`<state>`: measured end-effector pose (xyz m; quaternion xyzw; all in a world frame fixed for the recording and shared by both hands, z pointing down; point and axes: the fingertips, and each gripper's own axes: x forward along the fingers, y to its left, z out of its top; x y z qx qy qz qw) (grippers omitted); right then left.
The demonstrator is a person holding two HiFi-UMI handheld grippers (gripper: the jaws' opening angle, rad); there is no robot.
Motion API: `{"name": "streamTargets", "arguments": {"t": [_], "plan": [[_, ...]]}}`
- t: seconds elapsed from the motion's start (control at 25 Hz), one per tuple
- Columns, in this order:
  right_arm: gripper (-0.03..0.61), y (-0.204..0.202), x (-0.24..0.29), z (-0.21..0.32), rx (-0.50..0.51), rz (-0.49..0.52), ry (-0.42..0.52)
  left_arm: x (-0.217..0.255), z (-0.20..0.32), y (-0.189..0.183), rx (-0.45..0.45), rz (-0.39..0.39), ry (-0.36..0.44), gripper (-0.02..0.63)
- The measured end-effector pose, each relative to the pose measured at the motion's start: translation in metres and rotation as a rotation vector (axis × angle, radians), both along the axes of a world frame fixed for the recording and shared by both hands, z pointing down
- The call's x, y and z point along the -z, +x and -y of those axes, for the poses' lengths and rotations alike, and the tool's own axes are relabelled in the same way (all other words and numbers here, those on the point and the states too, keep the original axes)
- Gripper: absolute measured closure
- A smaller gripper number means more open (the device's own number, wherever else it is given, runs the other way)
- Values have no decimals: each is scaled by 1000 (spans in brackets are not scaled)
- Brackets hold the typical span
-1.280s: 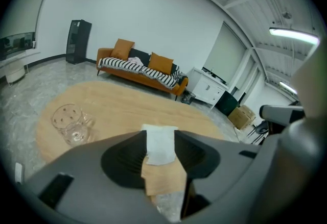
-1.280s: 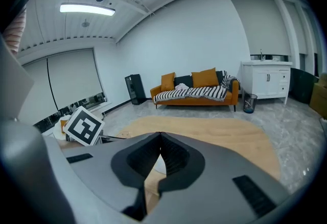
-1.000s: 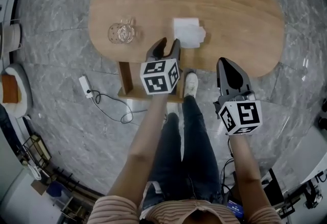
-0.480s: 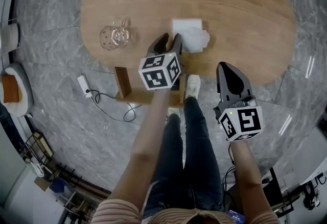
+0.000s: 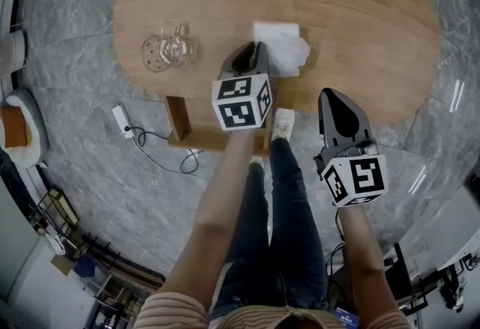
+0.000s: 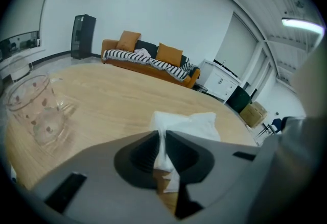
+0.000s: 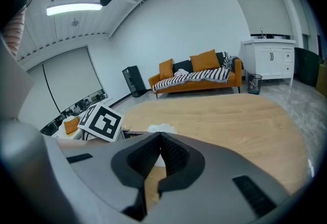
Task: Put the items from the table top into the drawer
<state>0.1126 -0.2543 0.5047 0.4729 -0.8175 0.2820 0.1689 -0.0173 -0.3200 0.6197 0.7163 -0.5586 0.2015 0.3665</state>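
Note:
A crumpled white tissue [image 5: 283, 49] lies on the oval wooden table [image 5: 360, 28], near its front edge. My left gripper [image 5: 253, 56] is at the tissue's near left edge. Its jaws have just been closing, and in the left gripper view they pinch a fold of the tissue [image 6: 190, 125]. A clear glass mug [image 5: 166, 52] with small red prints stands to the left, also visible in the left gripper view [image 6: 34, 109]. My right gripper [image 5: 335, 97] hangs shut and empty off the table's front edge, to the tissue's right. Its own view shows the jaws [image 7: 160, 139] touching.
A wooden base [image 5: 184, 121] stands under the table's near edge, by the person's legs. A white power strip [image 5: 121, 121] with a cable lies on the marble floor at left. An orange sofa [image 6: 148, 59] stands beyond the table's far side.
My left gripper moved forward onto the tissue's near edge, and its jaws went from open to closed on it. The right gripper stayed about where it was.

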Motion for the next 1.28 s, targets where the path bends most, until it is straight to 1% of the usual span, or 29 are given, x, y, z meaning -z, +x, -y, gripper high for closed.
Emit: {"name": "streamTargets", "arguments": {"t": [0.16,0.4,0.52,0.76,1.0,1.28], "plan": [[571,5,-1,1,-7,-6,-3,3,2,2,-2,-12,4,575],[571,6,3,3,-25,-18,5,18,6,0,29,-90,29,583],[571,7,7,1,-34,-27,11,34,8,-2,39,-128,56,583],[571,9,22,-1,-60,-42,38,79,14,-14,66,-197,136,583],[571,7,49,-9,-84,-50,73,129,6,-31,72,-221,198,583],[571,-12,79,-20,-85,-56,123,166,-27,-60,69,-234,225,583]]}}
